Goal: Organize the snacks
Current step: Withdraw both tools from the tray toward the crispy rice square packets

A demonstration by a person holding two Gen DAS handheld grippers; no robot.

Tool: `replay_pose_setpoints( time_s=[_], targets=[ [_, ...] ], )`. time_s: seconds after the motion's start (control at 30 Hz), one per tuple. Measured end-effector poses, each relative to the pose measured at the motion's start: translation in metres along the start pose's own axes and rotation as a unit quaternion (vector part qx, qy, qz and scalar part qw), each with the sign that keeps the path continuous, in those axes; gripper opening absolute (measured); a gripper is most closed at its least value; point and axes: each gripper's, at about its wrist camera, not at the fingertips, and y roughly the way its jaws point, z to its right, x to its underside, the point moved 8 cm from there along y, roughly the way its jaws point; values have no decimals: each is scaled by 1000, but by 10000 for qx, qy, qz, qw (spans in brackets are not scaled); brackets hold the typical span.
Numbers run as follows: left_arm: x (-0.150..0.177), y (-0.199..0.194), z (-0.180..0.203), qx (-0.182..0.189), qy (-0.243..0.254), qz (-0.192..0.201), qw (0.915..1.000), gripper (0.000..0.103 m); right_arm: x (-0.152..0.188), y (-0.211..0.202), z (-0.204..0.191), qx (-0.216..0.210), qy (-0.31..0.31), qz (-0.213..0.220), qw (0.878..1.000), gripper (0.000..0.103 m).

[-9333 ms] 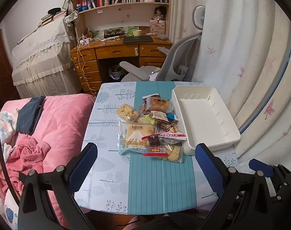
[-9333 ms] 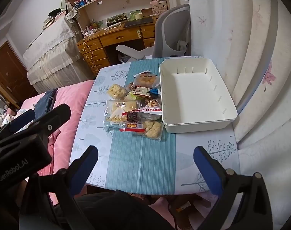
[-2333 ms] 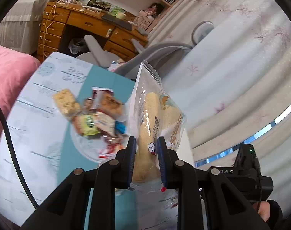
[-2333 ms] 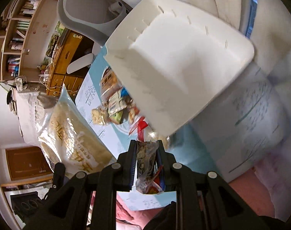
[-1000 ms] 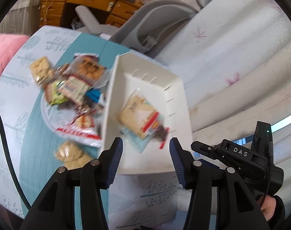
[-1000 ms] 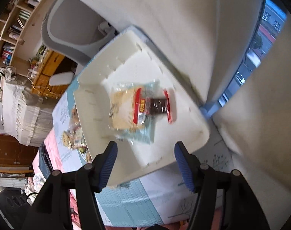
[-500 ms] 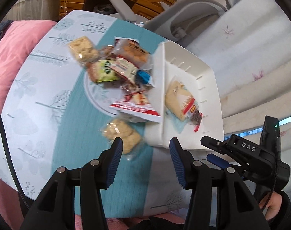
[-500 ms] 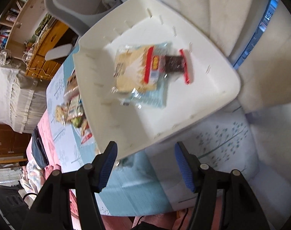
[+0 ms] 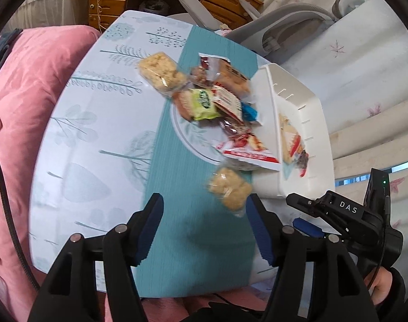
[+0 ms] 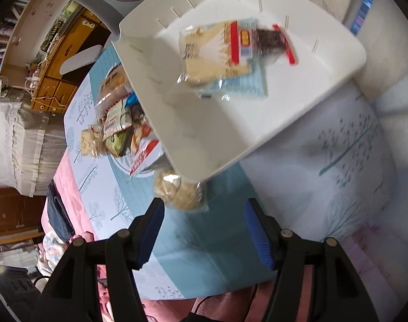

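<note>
Both claws are hovering over the near part of the counter (image 9: 118, 139), which is wearing a teal-striped cloth with leaf prints. The left claw (image 9: 204, 228) is spreading its jaws at this moment, with nothing between the blue pads. The right claw (image 10: 204, 230) is standing apart as well, carrying nothing; its body is also showing at the lower right of the left wrist view, with part of a hand behind it.

Nearest the claws, a clear-wrapped puffed rice cake (image 9: 229, 187) is lying on the teal stripe, touching or just beside the near corner of the white plastic bin (image 10: 257, 123). Judging by its place, it is the likeliest next pick.

Progress: the sorting is looking early. Beyond the rice cake, a heap of loose snacks is still waiting on the counter, against the bin's left wall: a red-and-white packet (image 9: 246, 150), a green-labelled packet (image 9: 204, 103), a small blue-wrapped sweet (image 9: 249, 111), a brown pastry packet (image 9: 225, 73) and, farthest, a second puffed rice cake (image 9: 162, 73).

Container: the bin is holding two items only, a large cracker bag (image 10: 214, 53) lying flat and a red-edged dark snack packet (image 10: 268, 40) lying across its end. The rest of the bin floor is bare. Motion blur is hiding the printed labels.
</note>
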Motion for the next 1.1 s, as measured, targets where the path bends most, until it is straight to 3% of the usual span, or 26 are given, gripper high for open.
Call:
replay_pose_setpoints(
  time_s=[0.1, 0.2, 0.4, 0.53, 0.73, 1.1],
  targets=[
    [-9, -3, -19, -98, 116, -78, 9999, 72, 10, 9, -7, 13, 185, 28, 9998, 74],
    [-19, -4, -38, -210, 250, -183, 9993, 77, 15, 17, -13, 76, 352, 156, 9992, 74],
    [-49, 4, -68, -236, 471, -462, 9975, 78, 19, 25, -17, 502, 460, 683, 9953, 74],
    [-68, 18, -80, -498, 531, -768, 9944, 79, 23, 31, -13, 820, 504, 951, 9908, 74],
    [-97, 44, -91, -676, 171, -1039, 9921, 80, 30, 40, -7, 872, 554, 1091, 9887, 75],
    [-138, 100, -95, -977, -470, -1046, 9886, 80, 26, 70, -23, 645, -26, 1287, 9896, 75]
  ],
)
